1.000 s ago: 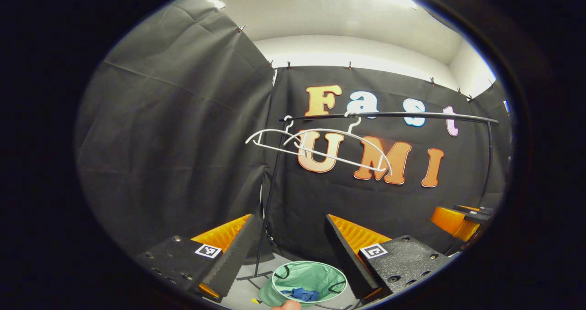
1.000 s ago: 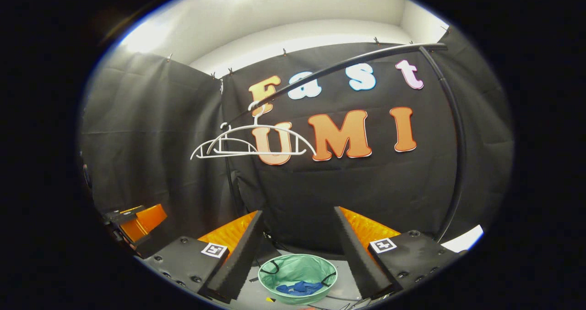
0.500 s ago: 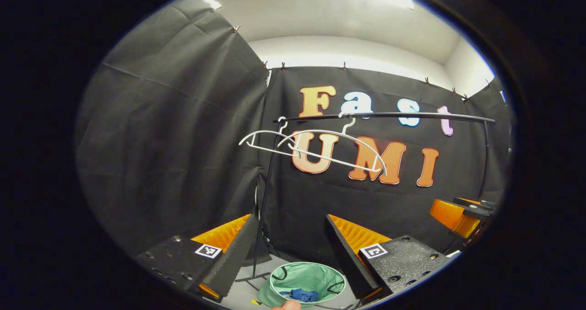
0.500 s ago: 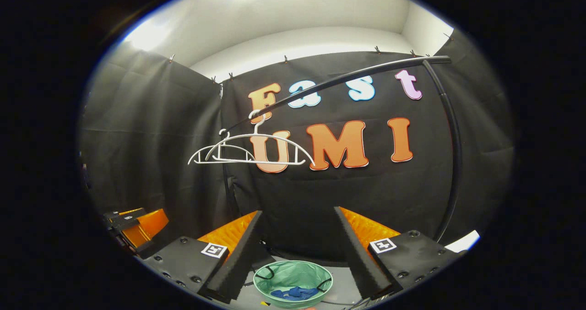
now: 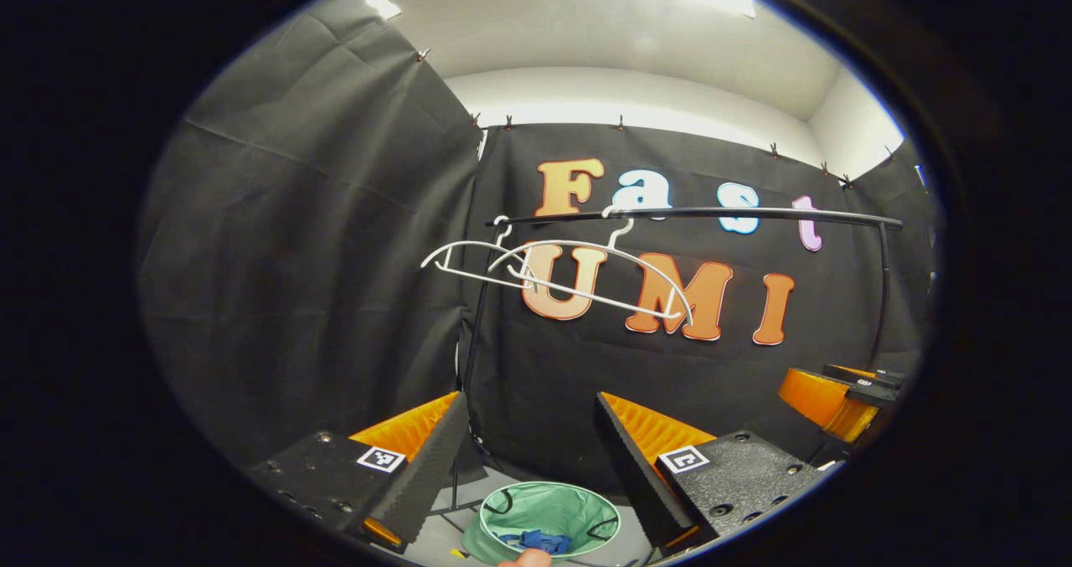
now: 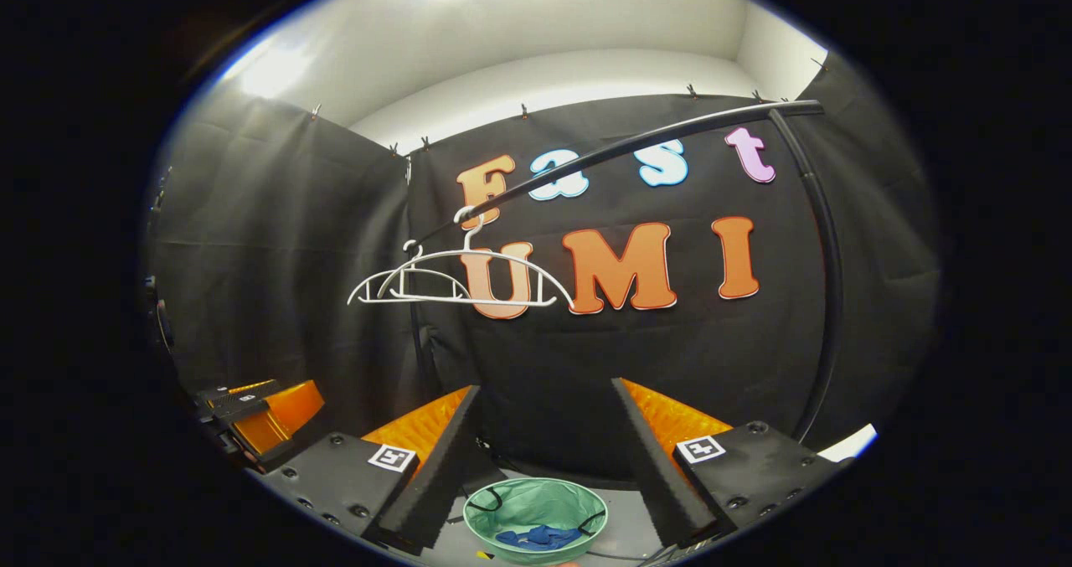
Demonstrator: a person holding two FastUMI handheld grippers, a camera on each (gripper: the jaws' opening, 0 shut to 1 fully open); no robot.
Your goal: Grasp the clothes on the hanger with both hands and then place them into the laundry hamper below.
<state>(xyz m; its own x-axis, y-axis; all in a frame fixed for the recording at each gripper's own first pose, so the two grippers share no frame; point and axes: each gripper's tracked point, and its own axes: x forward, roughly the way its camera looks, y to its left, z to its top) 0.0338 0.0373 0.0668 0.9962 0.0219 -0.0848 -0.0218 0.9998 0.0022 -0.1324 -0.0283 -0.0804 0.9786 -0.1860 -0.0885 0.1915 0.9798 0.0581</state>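
Blue clothes (image 5: 533,540) lie at the bottom of the green laundry hamper (image 5: 563,504) on the floor. Two bare white hangers (image 5: 569,275) hang on the black rail (image 5: 712,213). My left gripper (image 5: 529,454) is open above the hamper, with nothing between its fingers. In the right gripper view, the right gripper (image 6: 543,445) is also open and empty, high over the hamper (image 6: 536,498) and the blue clothes (image 6: 536,538). The hangers (image 6: 459,280) hang at the rail's (image 6: 636,142) left end. Each gripper appears at the other view's edge: right gripper (image 5: 833,395), left gripper (image 6: 264,412).
The rack's upright posts stand left (image 5: 469,383) and right (image 6: 829,316) of the hamper. Black cloth walls close in the back and both sides. Grey floor (image 6: 620,533) surrounds the hamper.
Both views have drifted a little: the hangers slid left in the left gripper view and dropped slightly in the right gripper view. Both grippers stay open and empty.
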